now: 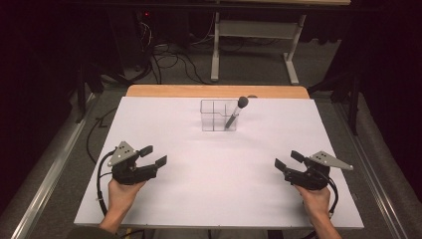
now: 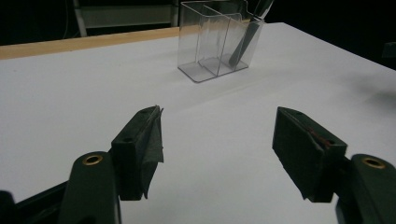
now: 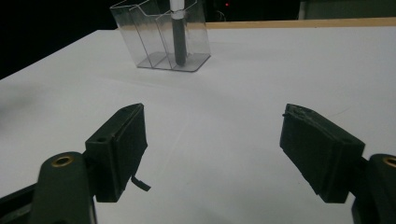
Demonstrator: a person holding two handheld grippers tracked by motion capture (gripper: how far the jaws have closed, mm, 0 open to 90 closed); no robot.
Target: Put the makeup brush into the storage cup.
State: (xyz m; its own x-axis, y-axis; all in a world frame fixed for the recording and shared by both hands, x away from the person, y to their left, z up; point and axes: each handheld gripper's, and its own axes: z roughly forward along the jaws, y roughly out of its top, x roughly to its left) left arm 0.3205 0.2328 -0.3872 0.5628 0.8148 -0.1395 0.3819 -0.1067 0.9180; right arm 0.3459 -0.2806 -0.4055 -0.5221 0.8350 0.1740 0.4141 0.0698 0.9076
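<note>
The clear holder (image 1: pixel 219 115) stands upright toward the far middle of the white table (image 1: pixel 164 124), and everything else is best placed from it. It is a see-through box split by inner walls into several compartments. One thing is in it: a brush (image 1: pixel 236 112) with a dark rounded head. It stands handle-down in the holder's right-hand compartment as seen from the high view, leaning so its head sticks out above the rim and tips to the right. The other compartments look empty.

Both grippers sit well short of the holder, on the near side of the table. The left gripper (image 1: pixel 153 156) is near-left of the holder, jaws apart with nothing between them. The right gripper (image 1: pixel 288 160) is near-right of it, jaws likewise apart and empty. Each is angled inward, toward the holder, which reads as a resting pose with neither hand committed to a reach.

The brush leans because the compartment is wider than its handle, so the rim props it up. My guess is that the brush is stowed.
</note>
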